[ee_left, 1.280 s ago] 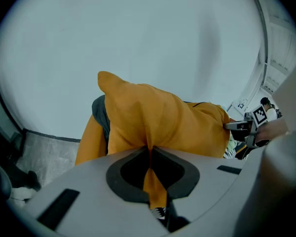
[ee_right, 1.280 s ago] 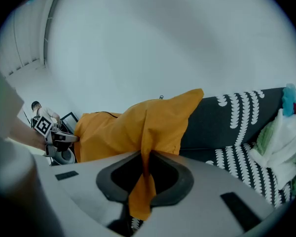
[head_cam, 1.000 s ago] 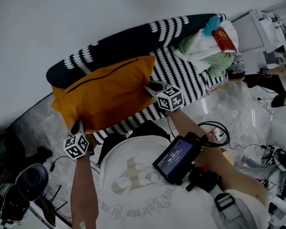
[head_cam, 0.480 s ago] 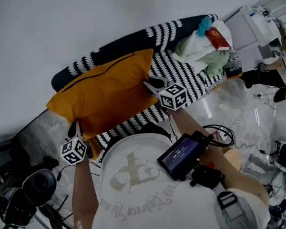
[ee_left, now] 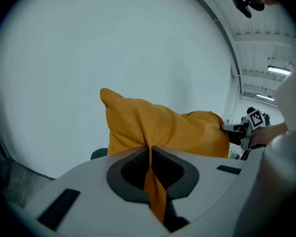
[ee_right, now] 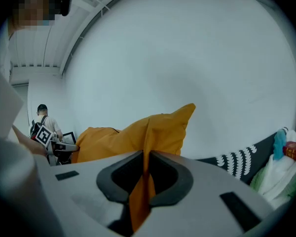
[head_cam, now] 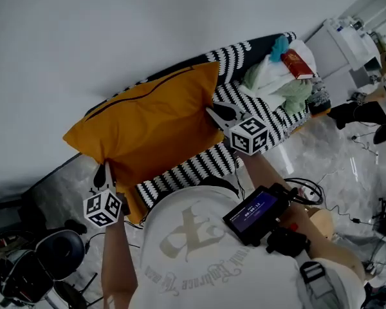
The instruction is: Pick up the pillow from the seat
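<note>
Head view, pillow: the orange pillow (head_cam: 148, 131) is stretched between the two grippers. It covers part of the dark back of the striped seat (head_cam: 199, 166). Whether its lower edge touches the cushion I cannot tell.
Head view, left arm: the bare forearm (head_cam: 116, 262) reaches forward and up. The left gripper (head_cam: 105, 172) is at the pillow's lower left corner, with the marker cube toward the person.
Head view, right arm: the forearm (head_cam: 276, 179) is stretched forward over the seat. The right gripper (head_cam: 215, 113) is at the pillow's right edge.
Head view, other things: a pile of clothes (head_cam: 280, 82) with a red book (head_cam: 298, 64) on top lies on the far right end of the seat. A device with a lit screen (head_cam: 257, 212) is at the person's chest.
Left gripper view, jaws: pressed together on a thin fold of the pillow's (ee_left: 163, 132) orange cloth, which passes down between them.
Left gripper view, beyond: the pillow's body rises in front of the white wall, and the other gripper (ee_left: 241, 131) is at its far side.
Right gripper view, jaws: closed, pinching a fold of the pillow (ee_right: 138, 137) at its edge.
Right gripper view, beyond: one pillow corner points up to the right, and the seat's back (ee_right: 237, 159) is lower right.
</note>
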`<state>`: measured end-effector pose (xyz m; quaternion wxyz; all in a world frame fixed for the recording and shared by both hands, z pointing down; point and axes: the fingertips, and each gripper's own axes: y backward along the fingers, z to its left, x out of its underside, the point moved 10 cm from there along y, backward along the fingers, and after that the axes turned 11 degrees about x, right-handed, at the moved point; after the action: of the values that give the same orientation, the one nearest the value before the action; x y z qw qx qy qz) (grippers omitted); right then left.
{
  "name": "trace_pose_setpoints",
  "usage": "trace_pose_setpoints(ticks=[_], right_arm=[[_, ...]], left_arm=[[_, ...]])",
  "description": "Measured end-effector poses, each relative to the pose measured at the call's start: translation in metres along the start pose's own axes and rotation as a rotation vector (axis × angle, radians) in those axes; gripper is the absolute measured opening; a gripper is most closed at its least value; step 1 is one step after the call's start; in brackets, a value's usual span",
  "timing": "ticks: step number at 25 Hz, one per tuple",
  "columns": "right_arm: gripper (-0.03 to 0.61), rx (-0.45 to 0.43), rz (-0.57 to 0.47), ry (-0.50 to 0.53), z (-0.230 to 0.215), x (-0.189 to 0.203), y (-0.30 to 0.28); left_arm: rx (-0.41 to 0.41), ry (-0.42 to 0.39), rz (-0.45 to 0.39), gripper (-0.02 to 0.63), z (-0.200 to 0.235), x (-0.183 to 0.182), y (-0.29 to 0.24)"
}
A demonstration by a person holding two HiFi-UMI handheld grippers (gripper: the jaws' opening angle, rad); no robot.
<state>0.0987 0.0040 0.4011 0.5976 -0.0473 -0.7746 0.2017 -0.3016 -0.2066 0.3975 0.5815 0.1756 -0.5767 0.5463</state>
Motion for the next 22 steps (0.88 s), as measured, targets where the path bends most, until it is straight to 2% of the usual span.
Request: trace_pose_setpoints(ticks=[10, 22], right_arm=[[0.048, 0.018, -0.116, 0.019, 0.014, -0.034, 0.027], [0.043, 0.053, -0.098, 0.002, -0.004, -0.017, 0.044]], left_arm=[[0.030, -0.065, -0.102, 0.021, -0.006, -0.033, 0.019], [0.061, -0.065, -0.069, 0.021, -0.019, -0.022, 0.007]])
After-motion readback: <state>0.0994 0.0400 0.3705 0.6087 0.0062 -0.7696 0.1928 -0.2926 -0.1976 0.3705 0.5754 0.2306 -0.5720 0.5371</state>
